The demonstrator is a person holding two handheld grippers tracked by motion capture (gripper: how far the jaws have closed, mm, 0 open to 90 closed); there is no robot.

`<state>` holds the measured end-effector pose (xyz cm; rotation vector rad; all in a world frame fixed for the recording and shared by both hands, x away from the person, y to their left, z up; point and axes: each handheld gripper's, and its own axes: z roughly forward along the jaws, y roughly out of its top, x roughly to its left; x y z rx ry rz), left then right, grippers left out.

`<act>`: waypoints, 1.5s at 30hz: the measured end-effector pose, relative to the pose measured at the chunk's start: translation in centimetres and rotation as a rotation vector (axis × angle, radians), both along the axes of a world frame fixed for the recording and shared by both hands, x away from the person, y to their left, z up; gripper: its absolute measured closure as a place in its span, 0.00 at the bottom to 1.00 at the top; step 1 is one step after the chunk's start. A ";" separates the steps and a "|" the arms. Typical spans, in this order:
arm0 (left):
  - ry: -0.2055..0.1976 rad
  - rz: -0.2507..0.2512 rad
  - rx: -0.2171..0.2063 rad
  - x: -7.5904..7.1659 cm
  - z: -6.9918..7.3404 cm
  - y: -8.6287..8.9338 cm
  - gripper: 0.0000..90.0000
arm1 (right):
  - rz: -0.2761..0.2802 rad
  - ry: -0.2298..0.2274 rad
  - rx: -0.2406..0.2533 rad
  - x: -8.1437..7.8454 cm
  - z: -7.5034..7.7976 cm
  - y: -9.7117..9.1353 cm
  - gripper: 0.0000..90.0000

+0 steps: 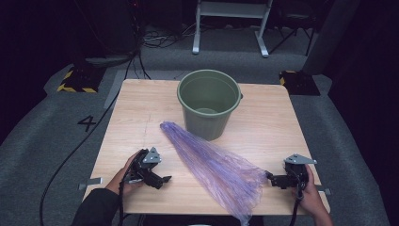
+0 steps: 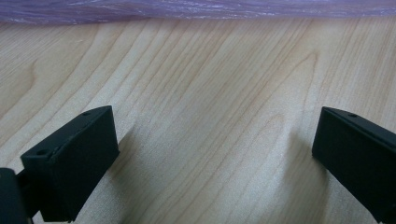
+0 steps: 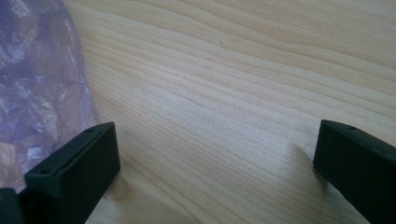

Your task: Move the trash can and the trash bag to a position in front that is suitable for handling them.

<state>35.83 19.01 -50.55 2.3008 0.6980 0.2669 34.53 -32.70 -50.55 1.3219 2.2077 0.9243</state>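
A purple see-through plastic bag [image 1: 216, 165] lies slantwise across the wooden table [image 1: 141, 108], narrow end near the bucket, wide end hanging over the front edge. A green plastic bucket [image 1: 208, 101] stands upright and empty at the table's back middle. My left gripper [image 1: 162, 180] rests low on the table left of the bag, open, jaws wide apart over bare wood; the bag [image 2: 196, 8] runs along the top of its view. My right gripper [image 1: 272, 179] sits at the bag's right edge, open, with the bag [image 3: 37, 79] just beside its left jaw.
Grey carpet surrounds the table. A white metal frame [image 1: 230, 19] stands behind it, and black cables [image 1: 70, 155] trail on the floor at the left. Yellow-black striped feet [image 1: 75, 80] sit at both back corners.
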 end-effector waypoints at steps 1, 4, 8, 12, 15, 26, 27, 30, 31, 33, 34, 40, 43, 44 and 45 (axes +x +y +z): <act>0.001 0.006 0.000 -0.1 0.0 0.0 0.00 | 0.000 0.000 0.000 0.0 0.0 0.0 0.00; 0.001 0.006 0.001 -0.1 0.0 0.0 0.00 | 0.001 0.000 0.000 0.0 0.0 0.0 0.00; -0.001 -0.010 -0.001 -0.3 0.0 0.3 0.00 | 0.003 0.000 -0.001 0.0 0.0 0.0 0.00; 0.001 -0.007 0.000 -0.7 0.0 0.6 0.00 | 0.007 0.000 -0.001 0.0 0.0 0.0 0.00; -0.004 0.005 0.000 -1.1 0.0 0.9 0.00 | 0.009 0.000 0.000 0.0 0.0 -0.1 0.00; -0.046 -0.020 0.010 -1.8 0.8 0.4 0.24 | 0.011 0.001 0.000 0.0 0.0 -0.1 0.00; -0.052 -0.021 0.012 -1.9 0.9 -0.1 0.13 | 0.015 0.001 0.000 0.0 0.0 -0.1 0.00; -0.052 -0.039 -0.004 -2.1 1.1 -0.7 0.25 | 0.018 0.000 -0.001 0.0 0.0 -0.1 0.00; -0.060 -0.031 0.001 -2.2 1.3 -1.2 0.22 | 0.018 0.000 0.000 0.0 0.0 -0.1 0.00; -0.053 -0.051 -0.035 -2.3 1.6 -1.5 0.14 | 0.018 0.000 0.000 0.0 0.0 -0.1 0.00; -0.054 -0.065 -0.039 -2.3 1.8 -1.7 0.20 | 0.018 0.000 0.000 0.0 0.0 -0.1 0.00; -0.065 -0.066 -0.054 -1.9 2.5 -2.6 0.18 | 0.019 0.001 0.000 0.0 0.0 -0.1 0.00; -0.080 -0.083 -0.086 -1.5 3.2 -3.5 0.18 | 0.020 0.001 0.000 0.0 0.0 -0.1 0.00; -0.079 -0.089 -0.099 -1.4 3.4 -3.8 0.18 | 0.020 0.001 0.000 0.0 0.0 -0.1 0.00; -0.079 -0.089 -0.099 -1.4 3.4 -3.8 0.18 | 0.020 0.001 0.000 0.0 0.0 -0.1 0.00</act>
